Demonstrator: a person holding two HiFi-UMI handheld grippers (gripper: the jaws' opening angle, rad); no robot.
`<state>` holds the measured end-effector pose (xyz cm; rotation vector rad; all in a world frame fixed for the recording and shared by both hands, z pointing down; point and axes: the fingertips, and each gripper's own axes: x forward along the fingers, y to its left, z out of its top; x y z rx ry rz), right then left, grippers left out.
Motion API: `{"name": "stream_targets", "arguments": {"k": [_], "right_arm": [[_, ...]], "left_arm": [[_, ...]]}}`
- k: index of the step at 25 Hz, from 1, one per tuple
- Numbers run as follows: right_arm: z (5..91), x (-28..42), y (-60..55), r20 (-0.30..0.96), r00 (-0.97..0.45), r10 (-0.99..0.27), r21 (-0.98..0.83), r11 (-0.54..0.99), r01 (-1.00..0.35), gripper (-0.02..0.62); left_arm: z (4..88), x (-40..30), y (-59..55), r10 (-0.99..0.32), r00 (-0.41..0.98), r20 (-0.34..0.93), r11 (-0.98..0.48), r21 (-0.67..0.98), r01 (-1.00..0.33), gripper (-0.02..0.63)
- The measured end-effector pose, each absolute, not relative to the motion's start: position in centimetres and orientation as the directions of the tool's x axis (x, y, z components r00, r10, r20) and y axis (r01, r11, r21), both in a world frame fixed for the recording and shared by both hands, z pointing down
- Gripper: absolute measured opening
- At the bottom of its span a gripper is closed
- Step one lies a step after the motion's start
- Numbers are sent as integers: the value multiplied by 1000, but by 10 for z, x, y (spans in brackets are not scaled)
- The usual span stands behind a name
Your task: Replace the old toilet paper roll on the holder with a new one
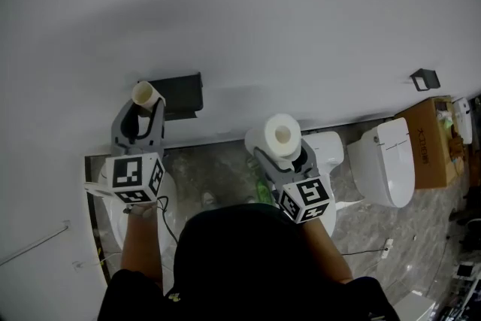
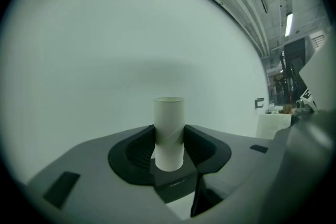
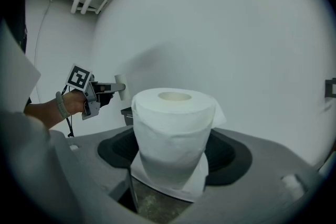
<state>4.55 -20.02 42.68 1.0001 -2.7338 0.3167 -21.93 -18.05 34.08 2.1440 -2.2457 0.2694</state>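
My left gripper (image 1: 144, 107) is shut on an empty cardboard tube (image 1: 146, 94), which stands upright between its pads (image 2: 169, 134). It hangs just left of the black paper holder (image 1: 180, 94) on the white wall, apart from it. A full white toilet paper roll (image 1: 276, 136) is upright in my right gripper (image 1: 284, 150), whose pads press its sides (image 3: 173, 139); a loose sheet hangs under it. In the right gripper view the left gripper (image 3: 118, 87) with the tube shows by the wall at the left.
A white toilet (image 1: 387, 162) and a cardboard box (image 1: 430, 143) stand at the right on the grey marble floor (image 1: 218, 177). A small black wall fitting (image 1: 425, 79) sits above the box. Another white fixture (image 1: 328, 148) lies behind my right gripper.
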Motion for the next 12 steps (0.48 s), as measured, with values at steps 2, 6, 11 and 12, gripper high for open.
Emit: {"name": "stream_targets", "arguments": {"k": [2, 6, 11, 12], "right_arm": [[428, 32, -195, 268, -771, -578, -128, 772, -623, 368], [431, 2, -187, 268, -816, -512, -133, 819, -558, 368], [434, -36, -174, 271, -864, -424, -134, 872, -470, 368], [434, -42, -172, 270, -873, -407, -134, 882, -453, 368]], "left_arm": [[343, -229, -162, -987, -87, 138, 72, -110, -991, 181], [353, -248, -128, -976, -155, 156, 138, -110, -984, 181], [370, -267, -86, -954, -236, 186, 220, -103, -970, 181], [374, -269, -78, -948, -252, 193, 236, -100, -967, 181]]}}
